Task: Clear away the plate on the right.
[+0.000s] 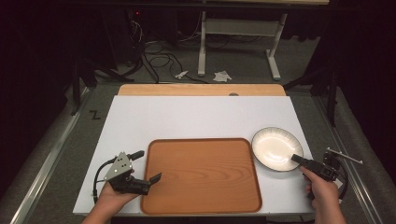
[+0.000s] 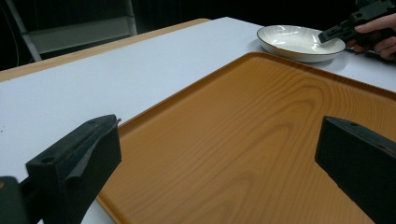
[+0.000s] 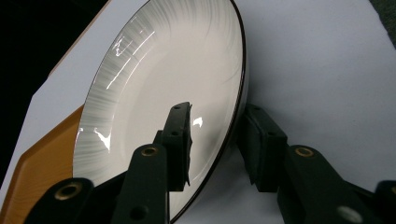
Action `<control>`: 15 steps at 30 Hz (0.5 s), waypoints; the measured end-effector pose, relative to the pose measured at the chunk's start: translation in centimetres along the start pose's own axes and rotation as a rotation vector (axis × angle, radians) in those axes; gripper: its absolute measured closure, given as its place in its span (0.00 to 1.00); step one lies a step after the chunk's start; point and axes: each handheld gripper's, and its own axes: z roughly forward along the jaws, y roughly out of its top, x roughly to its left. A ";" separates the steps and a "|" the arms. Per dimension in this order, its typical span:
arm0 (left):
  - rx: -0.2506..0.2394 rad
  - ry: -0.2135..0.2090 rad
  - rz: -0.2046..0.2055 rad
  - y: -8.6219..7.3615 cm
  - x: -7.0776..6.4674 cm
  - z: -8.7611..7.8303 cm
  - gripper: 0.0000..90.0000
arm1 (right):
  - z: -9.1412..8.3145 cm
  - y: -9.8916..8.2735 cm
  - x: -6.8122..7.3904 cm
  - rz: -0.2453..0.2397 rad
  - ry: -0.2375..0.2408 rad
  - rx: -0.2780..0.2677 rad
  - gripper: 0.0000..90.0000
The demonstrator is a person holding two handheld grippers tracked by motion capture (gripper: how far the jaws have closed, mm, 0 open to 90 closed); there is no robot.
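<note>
Straddling the plate (image 3: 159,93) rim, the right gripper (image 3: 215,140) has fingers (image 3: 180,144) not yet pinched. The left gripper (image 1: 140,168) hovers open beside the tray (image 1: 201,175). Next, likely clamp the rim and lift.

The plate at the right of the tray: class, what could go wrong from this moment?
1. The right gripper straddles only the near rim of the plate, one jaw inside, one outside. With such a small bite on a glossy edge, the plate might tilt or slip when lifted.
2. The plate sits near the table's right edge; a slip could send it off.
3. The tray has a raised rim; a low carry might knock against it.
</note>
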 end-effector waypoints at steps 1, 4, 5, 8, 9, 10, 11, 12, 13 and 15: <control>0.002 0.000 0.001 0.0 0.0 0.0 0.01 | 0.0 0.0 0.0 -0.001 0.001 -0.001 0.73; 0.003 0.000 0.003 0.0 0.0 0.0 0.01 | 0.0 0.1 -0.1 0.020 0.008 0.010 0.74; 0.003 0.000 0.003 0.0 0.0 0.0 0.01 | 0.0 0.1 -0.1 0.021 0.005 0.011 0.75; 0.003 0.000 0.004 0.0 0.0 0.0 0.01 | -0.1 0.2 -0.3 0.026 -0.001 0.015 0.80; 0.003 0.000 0.004 0.0 0.0 0.0 0.01 | -0.1 0.2 -0.3 0.030 -0.002 0.017 0.80; 0.003 0.000 0.005 0.0 0.0 0.0 0.01 | -0.1 0.2 -0.4 0.035 -0.002 0.016 0.81; 0.003 -0.001 0.004 0.0 0.0 0.0 0.01 | 0.0 0.2 -0.4 0.037 0.000 0.016 0.81; 0.003 0.000 0.005 0.0 0.0 0.0 0.01 | 0.0 0.2 -0.4 0.038 0.000 0.016 0.82; 0.003 -0.002 0.004 0.0 0.0 0.0 0.01 | 0.0 0.2 -0.4 0.037 -0.002 0.016 0.82; 0.001 -0.002 0.005 0.0 0.0 0.0 0.01 | 0.0 0.2 -0.3 0.038 -0.006 0.016 0.82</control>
